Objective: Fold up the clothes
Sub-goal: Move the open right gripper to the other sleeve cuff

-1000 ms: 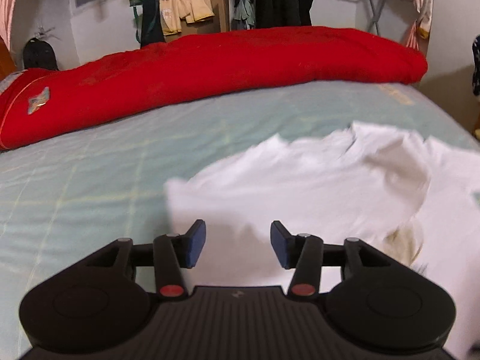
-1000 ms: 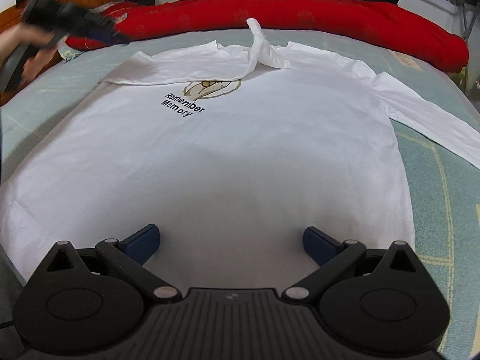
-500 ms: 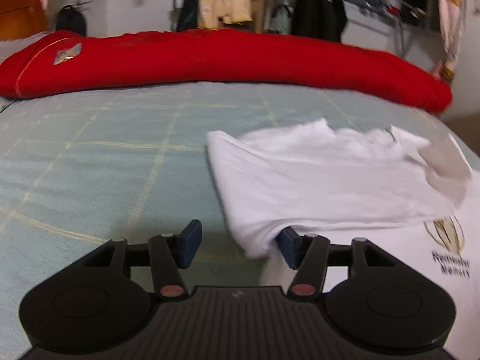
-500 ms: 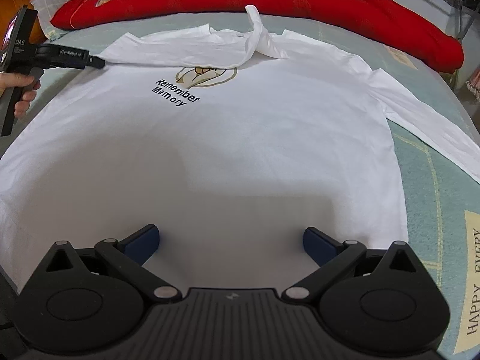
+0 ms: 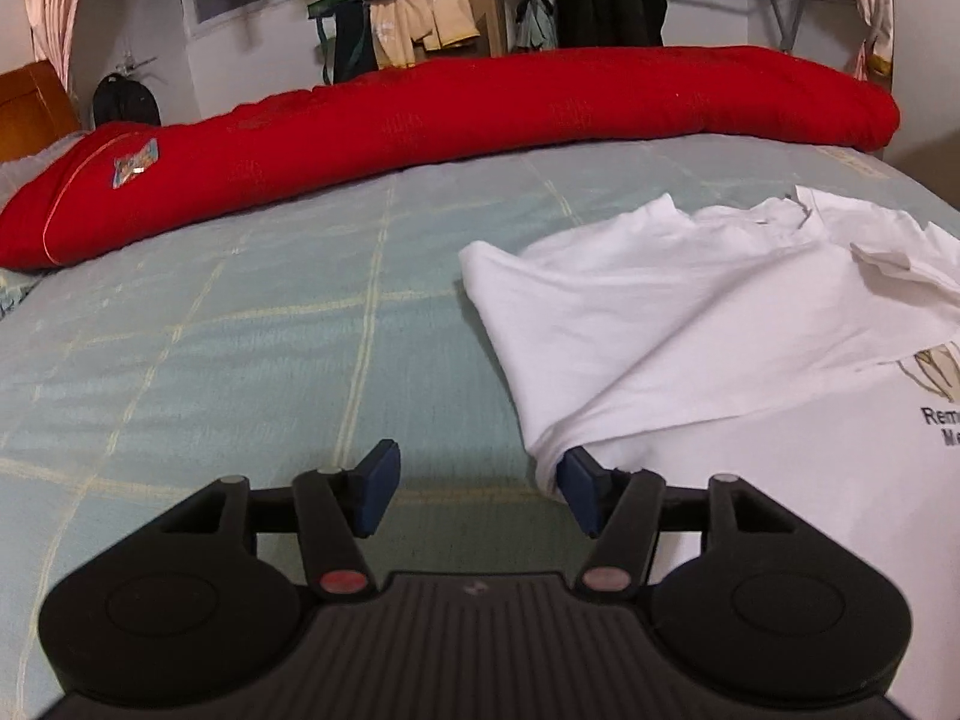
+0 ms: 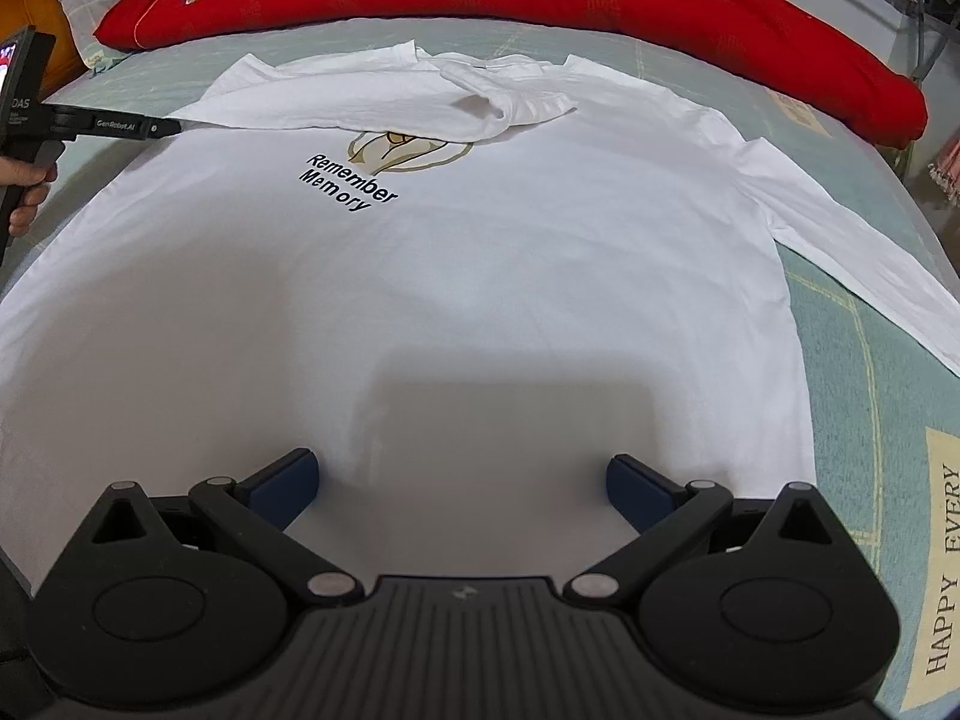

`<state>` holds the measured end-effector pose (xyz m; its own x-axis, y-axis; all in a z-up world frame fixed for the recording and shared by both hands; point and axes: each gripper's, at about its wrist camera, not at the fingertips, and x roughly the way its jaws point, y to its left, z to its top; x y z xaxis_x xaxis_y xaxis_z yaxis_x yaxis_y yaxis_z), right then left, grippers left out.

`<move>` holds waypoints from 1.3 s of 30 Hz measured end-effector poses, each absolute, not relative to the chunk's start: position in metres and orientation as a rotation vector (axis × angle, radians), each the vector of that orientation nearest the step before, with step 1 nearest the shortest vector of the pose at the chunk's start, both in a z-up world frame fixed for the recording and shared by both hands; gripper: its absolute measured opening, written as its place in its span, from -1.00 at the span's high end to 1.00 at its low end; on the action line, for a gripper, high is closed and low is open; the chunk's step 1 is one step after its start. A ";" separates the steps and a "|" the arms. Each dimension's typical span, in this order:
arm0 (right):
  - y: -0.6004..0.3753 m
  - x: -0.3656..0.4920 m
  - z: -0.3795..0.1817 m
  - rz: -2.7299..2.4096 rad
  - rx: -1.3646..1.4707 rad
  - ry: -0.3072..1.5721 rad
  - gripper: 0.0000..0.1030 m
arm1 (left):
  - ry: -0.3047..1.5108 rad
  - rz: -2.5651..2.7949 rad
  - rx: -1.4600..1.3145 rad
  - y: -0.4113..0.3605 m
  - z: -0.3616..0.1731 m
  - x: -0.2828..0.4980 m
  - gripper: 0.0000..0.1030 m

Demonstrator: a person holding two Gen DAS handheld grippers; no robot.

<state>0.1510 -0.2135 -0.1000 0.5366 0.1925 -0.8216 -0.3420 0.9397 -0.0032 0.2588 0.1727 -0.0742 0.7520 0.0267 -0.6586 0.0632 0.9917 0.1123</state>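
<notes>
Mostly green checked bedspread; red bolster behind.

The white long-sleeved cotton shirt, ahead of the right gripper, reads "Remember Memory" in black. The pale green bedspread, to its right, bears "HAPPY EVERY". The black left gripper reads "GenRobot.AI" and "DAS".

White long-sleeved T-shirt; black "Remember Memory" lettering under a tan and cream emblem. Bedspread pale green, thin yellow grid lines. Rolled quilt bright red, faint tone-on-tone motifs, small multicoloured diamond patch. Both grippers black, with dark blue pads. Cream label with black "HAPPY EVERY".
</notes>
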 end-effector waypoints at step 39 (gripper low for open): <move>-0.179 0.338 -0.071 0.078 -0.354 0.770 -1.00 | 0.776 -0.354 -0.183 0.138 -0.078 0.246 -0.46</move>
<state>0.3377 -0.1787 -0.0706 0.7181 -0.0593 -0.6934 -0.1970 0.9383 -0.2843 0.2462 0.1383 -0.0777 0.6590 -0.3770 -0.6508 0.2438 0.9257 -0.2892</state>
